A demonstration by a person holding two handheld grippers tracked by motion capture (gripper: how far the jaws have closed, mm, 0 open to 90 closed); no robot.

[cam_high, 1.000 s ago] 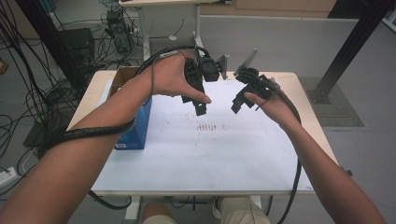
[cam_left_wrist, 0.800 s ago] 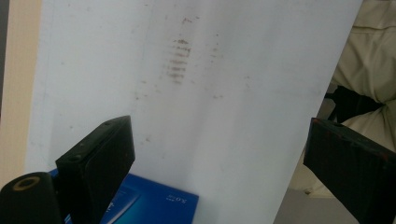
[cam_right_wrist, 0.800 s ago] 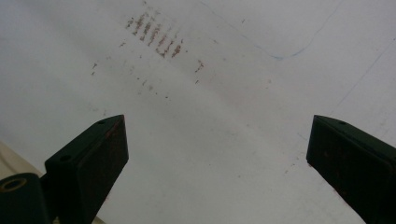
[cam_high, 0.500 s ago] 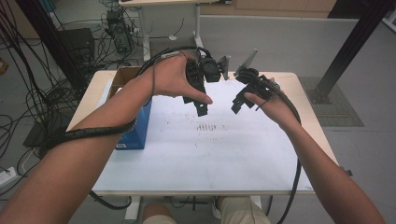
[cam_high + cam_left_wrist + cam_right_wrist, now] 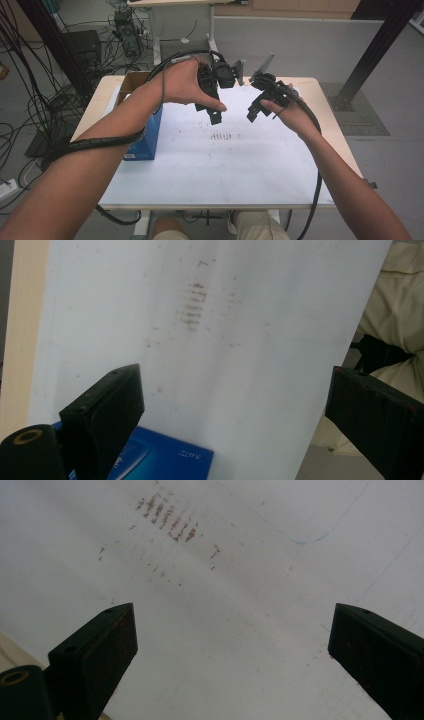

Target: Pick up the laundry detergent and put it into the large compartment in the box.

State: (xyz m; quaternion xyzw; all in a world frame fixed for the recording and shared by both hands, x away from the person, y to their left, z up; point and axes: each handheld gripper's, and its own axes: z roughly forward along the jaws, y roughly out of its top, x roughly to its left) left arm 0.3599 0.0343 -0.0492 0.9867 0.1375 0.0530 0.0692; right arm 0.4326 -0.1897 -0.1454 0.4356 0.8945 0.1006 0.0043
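Two grippers are held above the far half of a table (image 5: pixel 330 150) covered by a white sheet (image 5: pixel 260 165). The left gripper (image 5: pixel 216 117) is gripped in the left hand (image 5: pixel 182 85) over the middle of the far half, its jaws pointed down toward the sheet; in the left gripper view (image 5: pixel 235 405) these jaws are seen standing wide apart with nothing between them. The right gripper (image 5: pixel 251 114) is carried by the right hand (image 5: pixel 292 114) just beside it, toward the right edge, the two grippers near each other but apart. In the right gripper view (image 5: pixel 232 645) its jaws are likewise spread wide and empty, with bare sheet below. A patch of brown smudges (image 5: pixel 223 136) is marked on the sheet near the table's middle, just on the near side of both sets of jaws; it is also seen in the left gripper view (image 5: pixel 192 307) and in the right gripper view (image 5: pixel 167 517). A blue box (image 5: pixel 145 145) is placed at the left edge, well apart from the right gripper, and one corner of it is caught low in the left gripper view (image 5: pixel 165 457). A cardboard box (image 5: pixel 135 82) is set at the far left corner, behind the blue box. Black cables (image 5: pixel 100 142) are trailed along both forearms.
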